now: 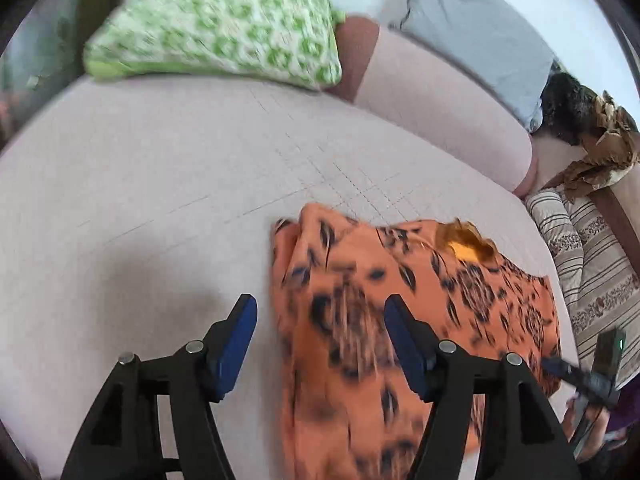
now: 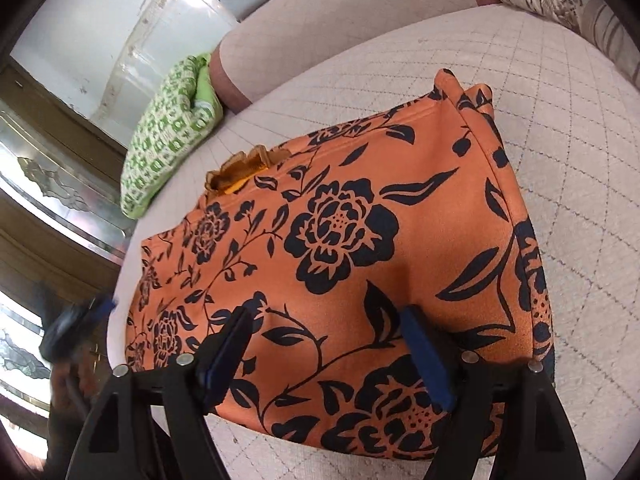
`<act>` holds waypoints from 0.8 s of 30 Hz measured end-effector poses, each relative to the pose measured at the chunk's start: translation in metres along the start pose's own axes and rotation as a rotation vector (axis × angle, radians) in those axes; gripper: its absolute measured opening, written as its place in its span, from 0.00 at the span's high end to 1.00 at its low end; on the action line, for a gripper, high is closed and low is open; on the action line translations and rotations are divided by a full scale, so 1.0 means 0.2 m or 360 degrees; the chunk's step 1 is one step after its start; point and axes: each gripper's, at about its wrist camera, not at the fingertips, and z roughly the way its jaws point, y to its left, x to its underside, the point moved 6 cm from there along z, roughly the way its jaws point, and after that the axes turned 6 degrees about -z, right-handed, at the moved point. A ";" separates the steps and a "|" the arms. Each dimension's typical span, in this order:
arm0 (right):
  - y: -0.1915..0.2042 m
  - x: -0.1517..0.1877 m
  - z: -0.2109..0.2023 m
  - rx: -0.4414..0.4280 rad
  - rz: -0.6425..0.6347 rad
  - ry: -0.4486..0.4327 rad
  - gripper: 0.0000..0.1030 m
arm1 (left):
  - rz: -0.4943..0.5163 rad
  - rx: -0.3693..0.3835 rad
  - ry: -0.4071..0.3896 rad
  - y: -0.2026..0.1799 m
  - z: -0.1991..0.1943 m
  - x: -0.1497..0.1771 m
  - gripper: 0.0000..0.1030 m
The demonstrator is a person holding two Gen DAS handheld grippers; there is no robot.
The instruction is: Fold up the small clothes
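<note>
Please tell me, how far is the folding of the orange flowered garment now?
Done: the orange garment lies on the quilted cover as a compact shape with a doubled edge on one side, so at least one fold seems made. In hand: nothing; the left gripper and right gripper are both open above it. Left: perhaps one more fold and smoothing; I cannot tell for certain.

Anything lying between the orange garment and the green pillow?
No. Only bare quilted cover separates the orange garment from the green pillow; the left wrist view shows this best.
</note>
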 end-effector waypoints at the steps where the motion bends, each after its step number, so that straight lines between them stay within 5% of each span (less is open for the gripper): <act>1: 0.00 0.00 0.00 -0.0013 0.0002 -0.0001 0.22 | -0.0004 -0.0019 0.0020 0.00 0.06 -0.05 0.44; 3: -0.02 0.00 -0.01 -0.0051 0.0020 -0.0008 0.22 | 0.0047 -0.0029 0.0054 -0.01 0.16 -0.12 0.67; 4: -0.02 0.00 -0.01 -0.0060 0.0022 -0.0011 0.22 | 0.0042 -0.0093 0.0093 0.00 0.21 -0.15 0.95; 6: -0.02 0.00 -0.01 -0.0071 0.0023 -0.0011 0.22 | -0.0042 -0.0140 0.0141 0.05 0.29 -0.16 0.95; 9: -0.01 0.00 0.00 -0.0079 0.0004 -0.0009 0.19 | -0.0176 -0.0084 0.0127 0.12 0.32 -0.15 0.93; 12: 0.00 0.00 0.00 -0.0086 -0.0010 -0.0017 0.15 | -0.0061 -0.0171 0.0080 0.08 0.26 -0.12 0.89; 14: 0.00 0.00 -0.01 -0.0086 -0.0012 -0.0028 0.15 | -0.0007 -0.0253 0.0046 0.05 0.19 -0.10 0.62; 16: 0.00 0.00 -0.02 -0.0109 0.0021 -0.0041 0.15 | 0.0022 -0.0250 -0.0038 0.01 0.08 -0.07 0.51; 21: 0.01 -0.03 -0.16 -0.0220 0.0094 -0.0216 0.15 | 0.0183 -0.0151 -0.0149 -0.14 -0.23 0.21 0.41; 24: -0.04 -0.02 -0.21 -0.0364 0.0267 -0.0279 0.15 | 0.0233 -0.0116 -0.0176 -0.20 -0.22 0.38 0.31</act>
